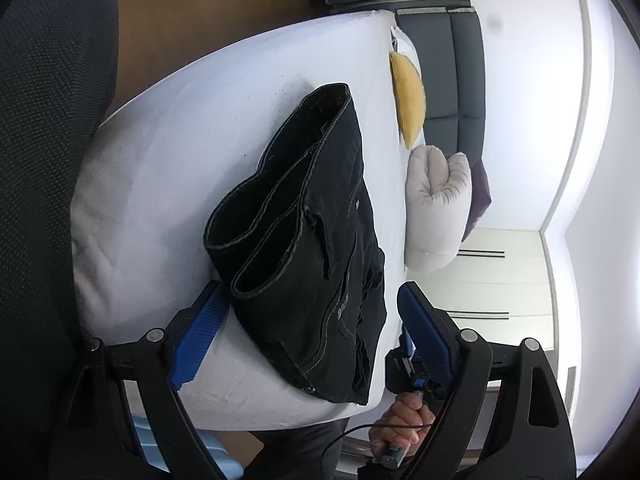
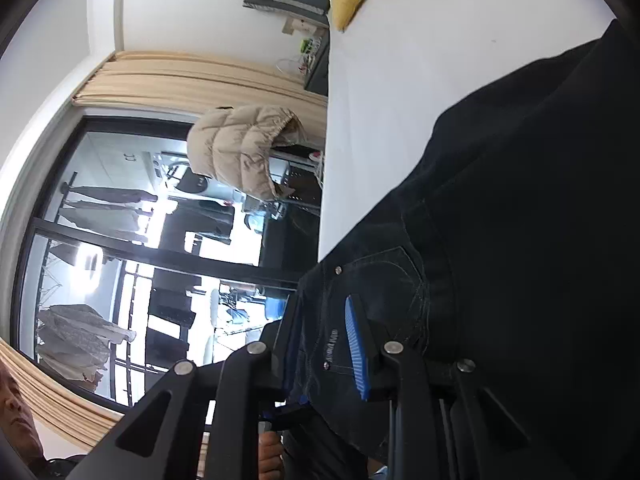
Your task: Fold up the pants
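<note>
In the left wrist view, black jeans are seen lying folded on a white bed, with the two hemmed leg ends resting on top toward the near left and the waistband reaching the near edge of the mattress. The left gripper is held wide apart, its blue-padded fingers standing on either side of the near part of the jeans; nothing is seen pinched between them, though the left pad lies just beside the leg hems. Past the right finger, the right gripper is partly seen at the bed's edge by the waistband, with the person's right hand wrapped around its handle. A yellow cushion and a rolled pale duvet lie at the far side of the bed, against a grey upholstered headboard. In the right wrist view, the right gripper is seen narrowed onto the denim: a fold of the jeans, near a riveted pocket, is clamped between its fingers, both pads pressing on the cloth. The white bed shows beyond the jeans, and a beige puffer jacket hangs before a large dark-framed window edged by cream curtains.
</note>
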Motion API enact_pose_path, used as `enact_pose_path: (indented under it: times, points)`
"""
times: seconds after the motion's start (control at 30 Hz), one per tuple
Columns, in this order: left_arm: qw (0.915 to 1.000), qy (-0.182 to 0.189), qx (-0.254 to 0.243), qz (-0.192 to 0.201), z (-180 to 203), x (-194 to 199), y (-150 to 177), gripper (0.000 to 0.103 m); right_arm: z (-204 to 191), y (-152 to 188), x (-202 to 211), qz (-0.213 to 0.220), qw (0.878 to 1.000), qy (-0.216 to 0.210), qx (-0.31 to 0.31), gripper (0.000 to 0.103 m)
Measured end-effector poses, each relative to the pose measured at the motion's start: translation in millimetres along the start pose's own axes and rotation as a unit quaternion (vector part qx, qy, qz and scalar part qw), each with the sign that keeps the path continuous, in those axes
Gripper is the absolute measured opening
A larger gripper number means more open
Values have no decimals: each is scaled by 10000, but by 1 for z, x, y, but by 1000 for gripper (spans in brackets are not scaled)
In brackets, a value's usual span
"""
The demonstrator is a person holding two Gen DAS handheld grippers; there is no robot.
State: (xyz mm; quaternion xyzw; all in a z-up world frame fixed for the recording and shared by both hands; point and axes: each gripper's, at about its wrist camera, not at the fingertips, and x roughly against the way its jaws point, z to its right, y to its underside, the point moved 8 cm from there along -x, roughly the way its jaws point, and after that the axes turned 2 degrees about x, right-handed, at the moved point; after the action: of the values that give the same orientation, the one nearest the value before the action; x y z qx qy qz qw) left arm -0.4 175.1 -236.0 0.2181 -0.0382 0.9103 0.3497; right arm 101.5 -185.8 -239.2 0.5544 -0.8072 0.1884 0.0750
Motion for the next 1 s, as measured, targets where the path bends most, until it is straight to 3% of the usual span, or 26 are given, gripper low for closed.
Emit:
enact_pose_path:
  times: [0.03, 0.1, 0.17, 0.23, 0.37, 0.53, 0.6, 0.77, 0.9, 0.93, 1.0]
  points:
    - [10000, -3, 9, 10, 1, -1, -1, 86, 0, 0, -2, -41, 10000, 33, -7, 27]
    - [10000, -55, 2, 16, 7, -1, -5, 75, 3, 0, -7, -130, 9998, 145, -38, 27]
    - [9999, -108, 64, -16, 9, -4, -5, 48, 7, -1, -10, -222, 9993, 280, -76, 27]
    - [9999, -136, 84, -62, 11, -8, -6, 35, 10, -3, -12, -297, 9986, 415, -108, 27]
    - [9992, -296, -250, -36, 25, -10, -5, 22, 16, -8, -23, -573, 9954, 761, -91, 27]
    - [9974, -348, -633, 6, 48, -9, -5, 17, 37, -7, -44, -1012, 9867, 1247, -243, 27]
    - [9954, -404, -872, 22, 59, -9, -4, 17, 58, 0, -55, -1260, 9776, 1660, -295, 13]
    - [9860, -553, -1572, 60, 91, -13, 1, 16, 64, 4, -58, -1151, 9777, 1747, -186, 2]
    - [9720, -685, -2248, 45, 124, -26, 14, 16, 65, 7, -54, -915, 9839, 1520, -216, 2]
    - [9652, -714, -2516, 15, 136, -32, 21, 16, 64, 7, -52, -883, 9846, 1498, -204, 4]
    - [9526, -751, -2949, -48, 155, -42, 36, 16, 56, 4, -47, -840, 9853, 1473, -192, 28]
